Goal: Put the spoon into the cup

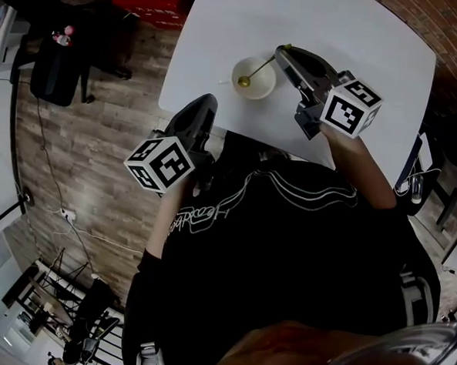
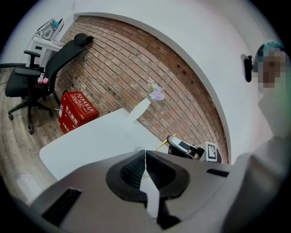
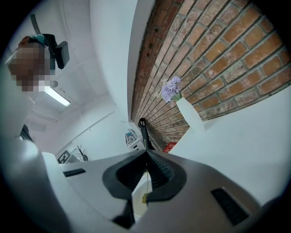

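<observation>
White table with cup, brick wall

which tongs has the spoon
The right tongs, shut on the spoon above the cup; the left tongs are shut on nothing.

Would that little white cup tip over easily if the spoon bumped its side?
Probably not: the cup looks wide and low, so it should sit steady. Being small, it is likely light and might slide on the smooth white table instead. It looks like ceramic, so a fall could chip it.
</observation>
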### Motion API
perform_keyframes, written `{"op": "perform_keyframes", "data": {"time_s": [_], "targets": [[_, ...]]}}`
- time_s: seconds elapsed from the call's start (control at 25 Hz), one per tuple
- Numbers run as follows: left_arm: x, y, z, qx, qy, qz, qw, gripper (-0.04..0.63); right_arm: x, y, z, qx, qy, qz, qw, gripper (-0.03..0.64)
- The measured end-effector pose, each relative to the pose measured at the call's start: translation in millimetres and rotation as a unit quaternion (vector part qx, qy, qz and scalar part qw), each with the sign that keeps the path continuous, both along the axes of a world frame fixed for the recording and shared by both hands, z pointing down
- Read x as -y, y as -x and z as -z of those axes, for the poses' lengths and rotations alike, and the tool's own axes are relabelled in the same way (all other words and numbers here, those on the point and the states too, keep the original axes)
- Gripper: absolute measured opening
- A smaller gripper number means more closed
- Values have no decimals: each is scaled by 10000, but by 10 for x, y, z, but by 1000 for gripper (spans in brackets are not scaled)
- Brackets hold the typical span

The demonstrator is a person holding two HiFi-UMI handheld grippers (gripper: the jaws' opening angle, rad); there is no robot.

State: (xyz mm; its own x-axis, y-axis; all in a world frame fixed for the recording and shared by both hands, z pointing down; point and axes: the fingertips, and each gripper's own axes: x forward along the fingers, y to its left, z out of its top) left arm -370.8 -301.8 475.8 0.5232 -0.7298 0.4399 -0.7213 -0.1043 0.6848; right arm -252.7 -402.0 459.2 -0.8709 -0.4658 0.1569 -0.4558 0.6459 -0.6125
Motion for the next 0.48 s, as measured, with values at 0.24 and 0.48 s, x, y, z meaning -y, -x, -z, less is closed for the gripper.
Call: {"op": "perform_keyframes", "data": {"time_s": [0.24, 0.48], "targets": [[41, -18, -150, 0, 145, -49, 9999, 8, 31, -2, -242, -127, 196, 11, 9997, 0], [59, -37, -252, -29, 226, -57, 9997, 7, 14, 46, -433, -267, 268, 109, 9992, 0]]}}
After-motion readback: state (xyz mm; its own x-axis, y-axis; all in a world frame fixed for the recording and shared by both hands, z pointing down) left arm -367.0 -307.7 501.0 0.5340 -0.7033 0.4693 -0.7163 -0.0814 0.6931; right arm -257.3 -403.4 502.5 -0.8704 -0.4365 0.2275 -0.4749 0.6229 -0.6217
